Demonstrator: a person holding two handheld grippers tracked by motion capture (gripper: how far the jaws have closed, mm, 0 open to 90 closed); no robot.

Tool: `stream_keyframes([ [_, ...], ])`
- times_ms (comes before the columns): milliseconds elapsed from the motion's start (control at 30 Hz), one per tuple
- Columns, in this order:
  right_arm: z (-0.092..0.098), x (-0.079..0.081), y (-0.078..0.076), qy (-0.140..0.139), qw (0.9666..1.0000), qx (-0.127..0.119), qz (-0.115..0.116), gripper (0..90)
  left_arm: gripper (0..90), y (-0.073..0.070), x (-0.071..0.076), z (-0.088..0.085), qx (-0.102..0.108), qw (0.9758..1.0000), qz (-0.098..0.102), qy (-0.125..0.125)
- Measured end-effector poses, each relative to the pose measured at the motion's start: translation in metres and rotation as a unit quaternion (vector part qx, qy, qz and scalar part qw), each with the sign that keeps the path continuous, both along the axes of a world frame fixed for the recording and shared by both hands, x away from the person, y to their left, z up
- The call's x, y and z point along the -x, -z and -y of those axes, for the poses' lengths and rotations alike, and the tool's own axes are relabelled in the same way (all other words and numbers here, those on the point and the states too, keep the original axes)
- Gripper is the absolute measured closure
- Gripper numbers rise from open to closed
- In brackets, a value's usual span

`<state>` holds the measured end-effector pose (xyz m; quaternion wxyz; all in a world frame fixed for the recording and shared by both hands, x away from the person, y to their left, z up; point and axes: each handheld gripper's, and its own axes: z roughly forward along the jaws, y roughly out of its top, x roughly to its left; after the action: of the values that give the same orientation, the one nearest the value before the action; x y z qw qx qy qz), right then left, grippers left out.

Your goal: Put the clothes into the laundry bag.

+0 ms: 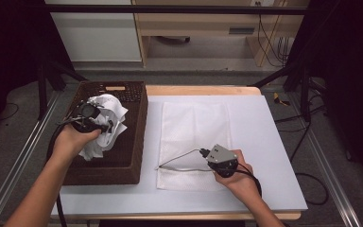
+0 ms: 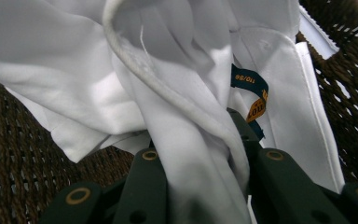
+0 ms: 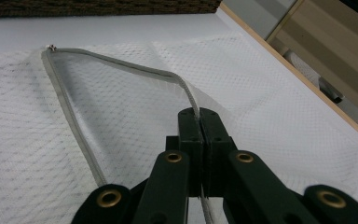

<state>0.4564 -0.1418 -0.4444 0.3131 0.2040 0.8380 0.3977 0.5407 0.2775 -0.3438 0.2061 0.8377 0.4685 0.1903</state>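
White shirt (image 2: 182,93): bunched, clamped between the left gripper (image 1: 90,118) jaws above the brown woven basket (image 1: 134,142). Mesh laundry bag (image 1: 194,137): flat on the white table (image 1: 274,156), its zipper edge (image 3: 121,67) pinched and lifted by the closed right gripper (image 3: 199,116). Left gripper view adds a dark neck label (image 2: 249,86).

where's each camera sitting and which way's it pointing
high view: above the person's side, looking forward and down on the table; both forearms and each tool show.
left gripper view: on the left tool, facing the white shirt it grips over the basket.
right gripper view: on the right tool, facing the mesh bag whose zip edge it pinches.
Shared: high and left views both show the shirt.
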Motion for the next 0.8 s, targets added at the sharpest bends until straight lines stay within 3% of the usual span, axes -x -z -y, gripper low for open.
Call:
stream_keyframes([
  [133, -0.003, 0.000, -0.001, -0.005, 1.0000, -0.001, 0.000, 89.1, 73.1, -0.009, 0.008, -0.001, 0.008, 0.9997, 0.022, -0.005],
  [400, -0.002, 0.003, 0.000, -0.005, 1.0000, -0.003, -0.001, 89.1, 73.1, -0.025, 0.012, -0.002, 0.018, 0.9989, 0.043, -0.006],
  [800, -0.003, -0.001, -0.001, -0.007, 0.9998, -0.015, -0.013, 89.1, 73.1, -0.049, 0.023, 0.006, 0.032, 0.9957, 0.087, -0.001],
])
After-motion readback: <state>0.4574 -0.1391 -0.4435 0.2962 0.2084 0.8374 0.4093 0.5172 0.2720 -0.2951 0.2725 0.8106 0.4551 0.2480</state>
